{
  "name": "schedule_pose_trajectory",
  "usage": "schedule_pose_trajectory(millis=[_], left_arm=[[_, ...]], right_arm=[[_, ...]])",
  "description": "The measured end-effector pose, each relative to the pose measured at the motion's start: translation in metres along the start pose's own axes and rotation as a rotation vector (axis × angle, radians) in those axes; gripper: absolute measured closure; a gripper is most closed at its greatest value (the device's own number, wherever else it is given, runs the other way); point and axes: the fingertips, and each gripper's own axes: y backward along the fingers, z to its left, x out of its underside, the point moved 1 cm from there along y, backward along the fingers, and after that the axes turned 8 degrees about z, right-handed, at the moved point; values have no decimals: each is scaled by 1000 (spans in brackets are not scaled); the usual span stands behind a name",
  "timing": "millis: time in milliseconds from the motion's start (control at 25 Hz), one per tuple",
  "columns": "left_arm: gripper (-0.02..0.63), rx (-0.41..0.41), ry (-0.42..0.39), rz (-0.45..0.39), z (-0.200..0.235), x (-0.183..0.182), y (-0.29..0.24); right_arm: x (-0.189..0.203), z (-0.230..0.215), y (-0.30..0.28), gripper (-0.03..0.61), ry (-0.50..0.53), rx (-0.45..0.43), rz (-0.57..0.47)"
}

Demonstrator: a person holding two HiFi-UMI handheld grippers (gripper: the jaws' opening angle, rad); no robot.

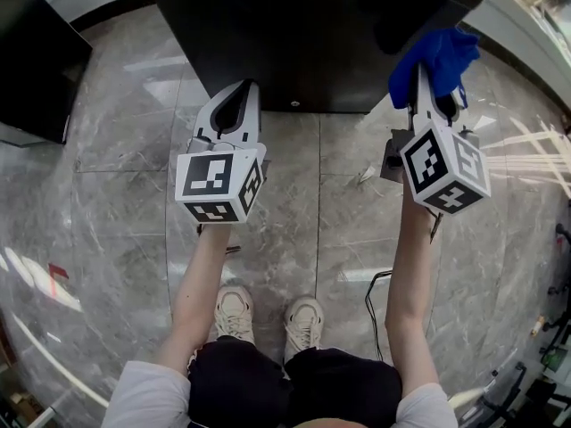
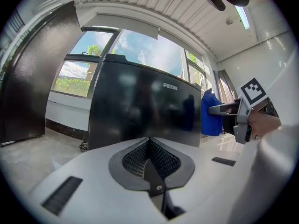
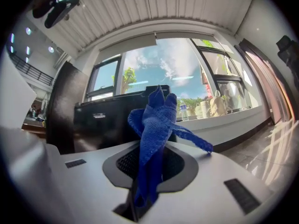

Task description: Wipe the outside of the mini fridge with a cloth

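— Where's your cloth point(image 1: 439, 53)?
— Blue and bunched, pinched between the fingers point(image 1: 418, 105) of your right gripper point(image 1: 426, 86), by the mini fridge point(image 1: 312, 43)'s right edge.
— And the fridge?
— Black, glossy, lettered "FUXIN", upright on the floor point(image 1: 116, 194).

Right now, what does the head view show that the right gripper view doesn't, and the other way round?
Only the head view: the person's shoes and forearms, seen from above. Only the right gripper view: a big window with sky behind it, and a slatted ceiling. Both: the blue cloth clamped in the right gripper, and the black mini fridge ahead.
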Motion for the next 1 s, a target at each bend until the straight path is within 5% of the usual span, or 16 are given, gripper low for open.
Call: schedule_pose_trajectory(millis=[200,440,760,1000], left_arm=[[609,-77,72,-3,45,3,23],[609,-118,79,-4,81,8,42],[609,-208,120,-14,150,22,58],[610,-239,146,2,175,37,59]], right_arm=[[20,93,-3,489,-23,-214,43],[41,189,-20,489,14,-368,77],[85,291,-55,489,55,-495,123],[107,332,-81,489,90,-500,146]])
